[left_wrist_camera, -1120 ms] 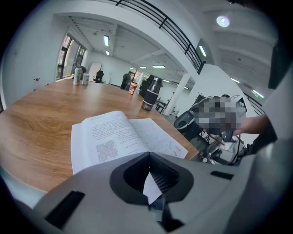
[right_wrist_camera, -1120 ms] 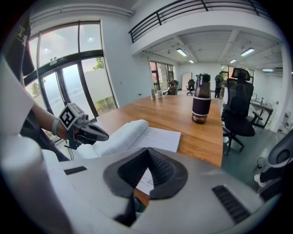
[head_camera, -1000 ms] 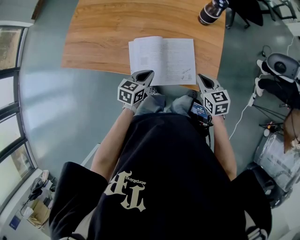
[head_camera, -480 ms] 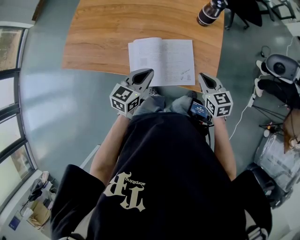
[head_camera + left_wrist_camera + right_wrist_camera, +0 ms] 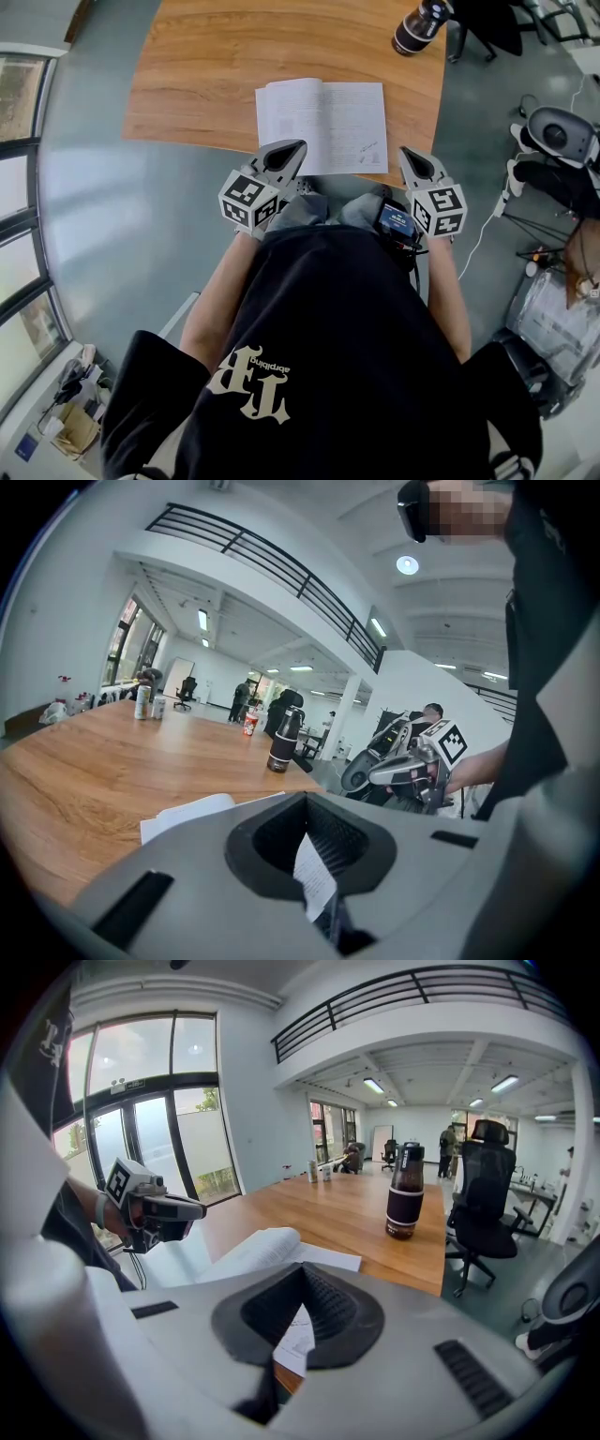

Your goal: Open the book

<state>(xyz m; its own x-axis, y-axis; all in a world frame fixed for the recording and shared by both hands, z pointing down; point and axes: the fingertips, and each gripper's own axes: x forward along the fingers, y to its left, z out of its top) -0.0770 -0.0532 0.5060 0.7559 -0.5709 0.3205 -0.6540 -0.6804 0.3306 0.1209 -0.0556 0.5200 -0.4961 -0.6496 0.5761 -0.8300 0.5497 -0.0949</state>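
Observation:
The book (image 5: 323, 125) lies open and flat on the wooden table (image 5: 206, 84), close to its near edge, with white printed pages facing up. My left gripper (image 5: 298, 145) is shut and empty, its tips just short of the book's near left corner. At the near right corner my right gripper (image 5: 405, 150) is also shut and holds nothing. The left gripper view looks over the open book (image 5: 187, 813) toward the right gripper (image 5: 354, 778). The right gripper view shows the book's curved pages (image 5: 253, 1251) and the left gripper (image 5: 192, 1208) beyond.
A dark bottle (image 5: 417, 26) stands at the table's far right corner, behind the book. A black office chair (image 5: 487, 1204) sits past that corner. Cables and equipment (image 5: 553, 141) lie on the floor to the right. Cans (image 5: 145, 703) stand far along the table.
My left gripper has lifted and tipped its nose up beside the book's near left corner. The right gripper has risen slightly. The book stays open and still.

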